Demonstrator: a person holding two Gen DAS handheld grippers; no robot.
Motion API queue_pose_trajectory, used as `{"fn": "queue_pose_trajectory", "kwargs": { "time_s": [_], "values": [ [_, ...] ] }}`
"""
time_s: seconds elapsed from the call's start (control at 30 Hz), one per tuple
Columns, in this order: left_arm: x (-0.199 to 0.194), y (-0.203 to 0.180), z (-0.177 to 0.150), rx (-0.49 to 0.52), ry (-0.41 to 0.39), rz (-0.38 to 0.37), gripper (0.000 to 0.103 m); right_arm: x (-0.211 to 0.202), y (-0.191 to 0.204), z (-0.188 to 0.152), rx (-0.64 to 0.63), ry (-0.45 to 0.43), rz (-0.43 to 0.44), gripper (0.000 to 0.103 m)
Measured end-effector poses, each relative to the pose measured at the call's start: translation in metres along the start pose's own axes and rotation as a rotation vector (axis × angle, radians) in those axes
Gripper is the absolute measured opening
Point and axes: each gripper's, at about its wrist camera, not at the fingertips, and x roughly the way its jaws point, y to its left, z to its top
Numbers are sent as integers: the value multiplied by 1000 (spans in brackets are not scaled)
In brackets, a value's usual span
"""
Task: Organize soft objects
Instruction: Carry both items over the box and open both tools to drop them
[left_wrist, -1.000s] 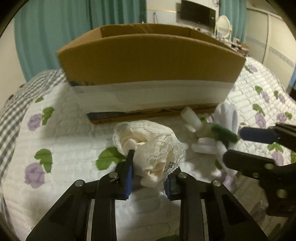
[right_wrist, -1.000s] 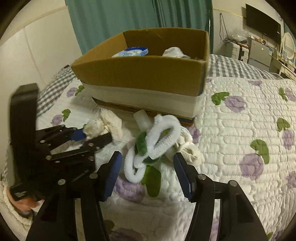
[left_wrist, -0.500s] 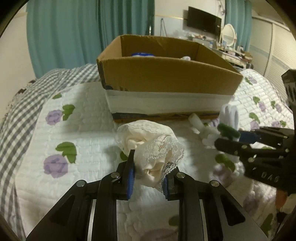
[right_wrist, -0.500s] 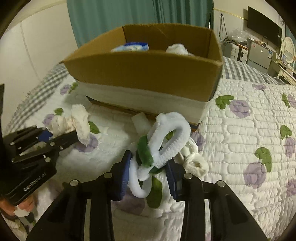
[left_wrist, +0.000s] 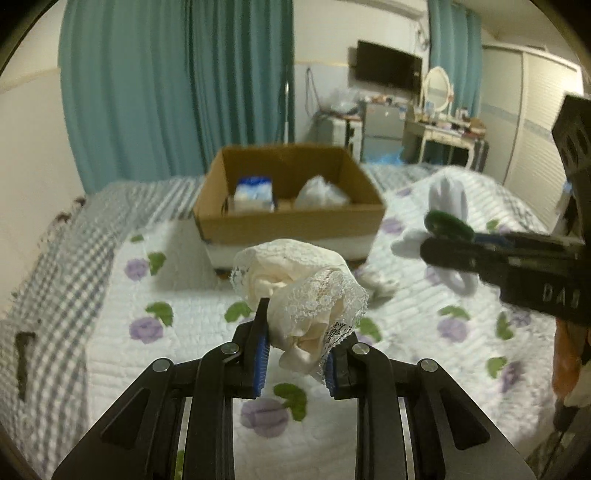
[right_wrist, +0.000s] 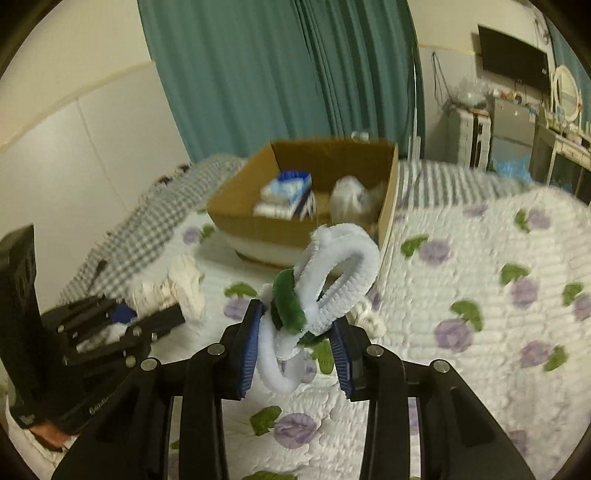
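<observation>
The lace-trimmed cloth bundle (left_wrist: 299, 295) is clamped in the left gripper (left_wrist: 295, 354); the white-and-green chenille loop (right_wrist: 321, 284) is clamped in the right gripper (right_wrist: 295, 347). Both are carried above the quilt (left_wrist: 177, 369), the cardboard box (left_wrist: 288, 221) ahead. Both items appear light and compressible; bulk, not lace edging, is best gripped.

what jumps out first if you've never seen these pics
Each gripper holds up a soft thing above the flowered quilt: the left gripper pinches a cream lace cloth bundle, and the right gripper grips a white and green fuzzy loop toy. Behind them, farther up the bed, sits an open cardboard box with a blue-and-white packet and a white bundle inside.
</observation>
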Motion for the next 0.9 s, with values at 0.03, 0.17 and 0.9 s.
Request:
{"fn": "queue_pose_trajectory", "kwargs": {
  "time_s": [0.03, 0.17, 0.9],
  "values": [
    [-5, -2, 3, 11, -10, 6, 23, -9, 2, 6, -2, -18, 1, 35],
    [-32, -11, 23, 45, -67, 18, 23, -48, 10, 31, -22, -90, 10, 35],
    [57, 30, 152, 64, -132, 128, 23, 4, -11, 168, -110, -159, -28, 35]
  ]
}}
